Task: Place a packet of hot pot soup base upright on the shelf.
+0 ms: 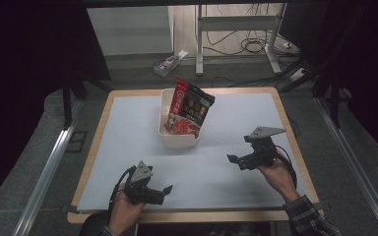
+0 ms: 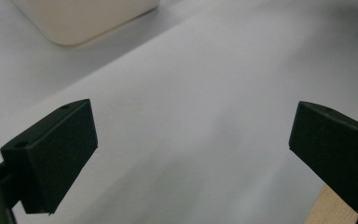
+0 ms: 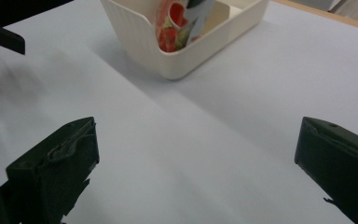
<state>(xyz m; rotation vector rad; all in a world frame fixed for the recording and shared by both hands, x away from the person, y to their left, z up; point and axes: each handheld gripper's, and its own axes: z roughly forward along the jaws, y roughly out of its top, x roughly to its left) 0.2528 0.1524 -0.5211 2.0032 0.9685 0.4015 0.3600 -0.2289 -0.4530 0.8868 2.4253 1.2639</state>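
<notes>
Hovering over the worktop's point(image 1: 128, 123) near edge, the left gripper point(image 1: 163, 192) and right gripper point(image 1: 234, 160) both hold their jaws apart, empty. A red snack bag point(image 1: 189, 110) stands in the cream bin point(image 1: 177, 140) toward the far edge; seemingly between steps, reaching there likely comes next.

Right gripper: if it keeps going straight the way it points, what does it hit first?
Probably the cream bin holding the snack bag. The right gripper, jaws open, aims across bare white sheet toward the bin's near corner. If it angles downward, it may meet the sheet first; depth is unclear.
</notes>
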